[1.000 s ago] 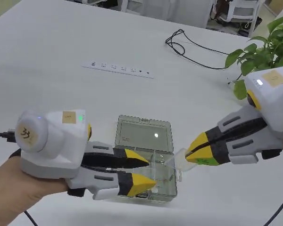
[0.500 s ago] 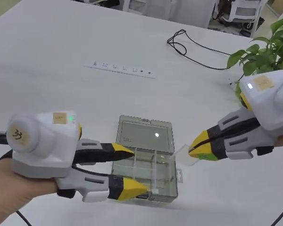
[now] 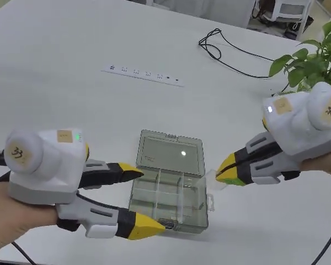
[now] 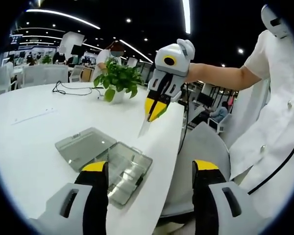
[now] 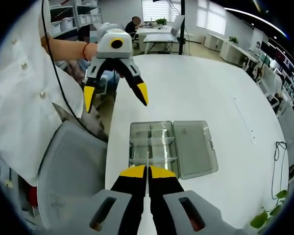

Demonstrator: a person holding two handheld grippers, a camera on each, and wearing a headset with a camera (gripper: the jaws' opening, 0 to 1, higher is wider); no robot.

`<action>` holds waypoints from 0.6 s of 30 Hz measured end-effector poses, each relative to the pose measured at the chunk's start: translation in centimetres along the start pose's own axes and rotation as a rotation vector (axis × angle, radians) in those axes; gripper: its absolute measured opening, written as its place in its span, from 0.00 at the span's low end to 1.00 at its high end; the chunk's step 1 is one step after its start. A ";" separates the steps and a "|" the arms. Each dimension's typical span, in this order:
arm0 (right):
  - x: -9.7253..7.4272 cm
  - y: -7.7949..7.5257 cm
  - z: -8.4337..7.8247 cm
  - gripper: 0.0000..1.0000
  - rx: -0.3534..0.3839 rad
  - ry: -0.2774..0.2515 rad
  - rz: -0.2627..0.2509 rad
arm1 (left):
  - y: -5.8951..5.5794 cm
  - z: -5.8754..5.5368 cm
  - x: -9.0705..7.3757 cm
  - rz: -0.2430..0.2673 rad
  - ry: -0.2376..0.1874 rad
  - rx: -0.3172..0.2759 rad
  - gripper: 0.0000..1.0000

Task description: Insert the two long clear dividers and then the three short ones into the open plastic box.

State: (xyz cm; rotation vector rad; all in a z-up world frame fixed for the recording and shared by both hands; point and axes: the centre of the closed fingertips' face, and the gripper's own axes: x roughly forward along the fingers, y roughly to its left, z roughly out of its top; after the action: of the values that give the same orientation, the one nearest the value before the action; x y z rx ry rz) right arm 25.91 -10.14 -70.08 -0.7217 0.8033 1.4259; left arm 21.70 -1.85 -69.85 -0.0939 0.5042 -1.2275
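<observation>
Gripping clear divider (image 3: 213, 181), right tongs (image 3: 224, 172) pinched tight; left tongs (image 3: 150, 199), marked "33", gaping, empty.

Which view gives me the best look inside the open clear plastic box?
Right gripper view: the open clear plastic box lies unblocked from above, partitions plain. Head view shows it slanted, a yellow jaw tip over its front edge. Left gripper view shows it low, oblique.

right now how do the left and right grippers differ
The left gripper has its jaws spread wide and empty; the right gripper is shut on a clear divider. The left gripper is left of the box, the right gripper right of it. Both have yellow-tipped jaws.
</observation>
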 end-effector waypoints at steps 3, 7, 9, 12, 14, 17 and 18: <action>1.3 -0.5 -1.1 0.02 -0.010 0.025 0.004 | 0.3 -0.3 0.0 0.008 0.002 -0.012 0.72; 2.8 -0.8 -1.9 0.02 -0.020 0.060 0.010 | 0.8 -0.6 0.0 0.026 0.004 -0.008 0.76; 3.4 -0.9 -2.1 0.02 -0.024 0.072 0.012 | 0.9 -0.7 0.0 0.029 0.008 -0.011 0.77; 4.1 -1.2 -2.4 0.02 -0.026 0.083 0.014 | 1.0 -0.7 0.0 0.037 0.002 -0.013 0.78; 4.5 -1.4 -2.6 0.02 -0.020 0.089 0.016 | 1.1 -0.8 -0.1 0.040 0.001 -0.019 0.79; 4.9 -1.6 -2.9 0.02 -0.021 0.103 0.020 | 1.1 -0.8 0.0 0.041 0.002 -0.023 0.81; 5.0 -1.6 -2.9 0.02 -0.021 0.106 0.022 | 1.1 -0.9 0.0 0.041 0.002 -0.024 0.81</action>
State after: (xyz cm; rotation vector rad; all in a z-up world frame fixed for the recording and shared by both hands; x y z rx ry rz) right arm 27.23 -9.80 -75.94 -0.8122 0.8812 1.4266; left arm 22.30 -1.28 -70.98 -0.1021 0.5200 -1.1823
